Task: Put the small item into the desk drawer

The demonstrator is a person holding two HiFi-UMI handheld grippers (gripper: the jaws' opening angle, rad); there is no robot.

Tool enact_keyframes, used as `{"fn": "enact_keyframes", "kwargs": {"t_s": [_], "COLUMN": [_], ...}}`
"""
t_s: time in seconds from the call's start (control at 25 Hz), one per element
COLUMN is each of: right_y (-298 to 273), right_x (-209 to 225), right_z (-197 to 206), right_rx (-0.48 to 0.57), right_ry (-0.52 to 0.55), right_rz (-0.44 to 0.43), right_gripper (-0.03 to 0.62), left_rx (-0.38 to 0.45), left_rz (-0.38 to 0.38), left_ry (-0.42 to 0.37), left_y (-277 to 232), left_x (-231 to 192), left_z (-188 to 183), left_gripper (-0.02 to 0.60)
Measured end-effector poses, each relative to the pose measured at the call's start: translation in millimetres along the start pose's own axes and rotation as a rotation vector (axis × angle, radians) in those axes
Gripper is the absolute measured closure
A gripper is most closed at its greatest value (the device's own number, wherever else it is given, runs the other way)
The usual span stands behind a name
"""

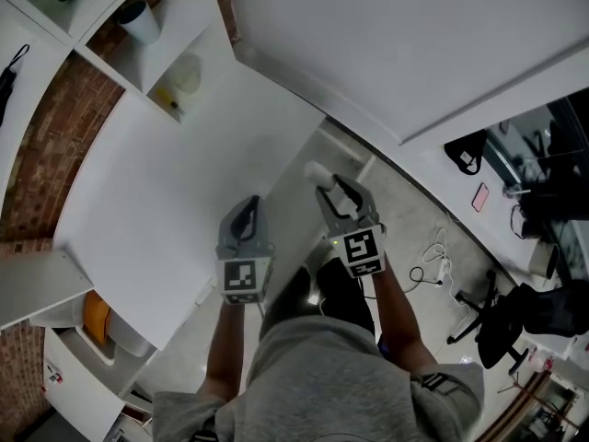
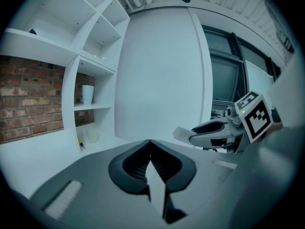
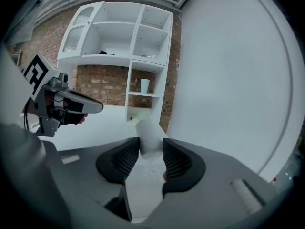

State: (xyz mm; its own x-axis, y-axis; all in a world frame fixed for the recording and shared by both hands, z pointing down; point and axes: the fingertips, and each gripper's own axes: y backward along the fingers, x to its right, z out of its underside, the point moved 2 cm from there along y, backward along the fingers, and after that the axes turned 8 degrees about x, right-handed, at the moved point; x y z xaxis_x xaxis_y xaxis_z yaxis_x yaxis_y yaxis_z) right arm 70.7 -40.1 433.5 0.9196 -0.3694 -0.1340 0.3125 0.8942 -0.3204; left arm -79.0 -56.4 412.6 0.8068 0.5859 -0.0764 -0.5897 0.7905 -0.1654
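Note:
My right gripper [image 1: 324, 184] is shut on the small item [image 1: 316, 169], a pale white block that sticks out past the pads [image 3: 148, 136]. It hangs just beyond the right edge of the white desk [image 1: 166, 210]. My left gripper [image 1: 250, 203] is beside it over the desk's edge, its jaws touching at the tips [image 2: 150, 140] with nothing between them. From the left gripper view, the right gripper [image 2: 193, 136] shows with the item [image 2: 182, 133] at its tip. The left gripper [image 3: 97, 106] also shows in the right gripper view. No desk drawer front is plainly visible.
White shelves [image 1: 138, 53] stand at the desk's far end against a brick wall, with a white cup [image 1: 140, 21] in one bay. An orange thing [image 1: 97, 316] lies in a white compartment below the desk's near left corner. Cables [image 1: 433, 265] and an office chair [image 1: 502, 320] are on the floor at right.

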Motion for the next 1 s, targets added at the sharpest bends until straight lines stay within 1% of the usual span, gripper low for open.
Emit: {"fn": "enact_keyframes", "kwargs": {"t_s": [0.16, 0.28, 0.36, 0.48, 0.64, 0.76, 0.92, 1.0], "right_y": [-6, -11, -12, -18, -29, -38, -53, -60], "right_x": [1, -2, -5, -6, -7, -6, -4, -9], "right_z": [19, 39, 55, 75, 101, 117, 131, 140], "right_rx": [-0.029, -0.067, -0.095, -0.117, -0.138, -0.156, -0.216, -0.224], "right_ry": [-0.007, -0.012, -0.020, -0.027, 0.012, 0.021, 0.065, 0.070], "right_rz": [-0.015, -0.044, -0.070, -0.108, -0.177, -0.215, -0.248, -0.291], "right_gripper": [0.433, 0.433, 0.433, 0.433, 0.433, 0.433, 0.433, 0.433], "left_rx": [-0.011, -0.025, -0.045, -0.070, -0.083, -0.097, -0.103, -0.107], "left_rz": [0.007, 0.014, 0.008, -0.025, -0.087, -0.124, -0.170, -0.189], "left_ry": [0.019, 0.006, 0.012, 0.040, 0.072, 0.078, 0.098, 0.105], "left_y": [-9, -14, -15, -18, -22, -23, -23, -22], "left_x": [4, 7, 12, 16, 14, 14, 11, 10], "left_z": [11, 24, 35, 50, 74, 89, 107, 115], "left_gripper": [0.569, 0.569, 0.569, 0.569, 0.569, 0.569, 0.569, 0.569]}}
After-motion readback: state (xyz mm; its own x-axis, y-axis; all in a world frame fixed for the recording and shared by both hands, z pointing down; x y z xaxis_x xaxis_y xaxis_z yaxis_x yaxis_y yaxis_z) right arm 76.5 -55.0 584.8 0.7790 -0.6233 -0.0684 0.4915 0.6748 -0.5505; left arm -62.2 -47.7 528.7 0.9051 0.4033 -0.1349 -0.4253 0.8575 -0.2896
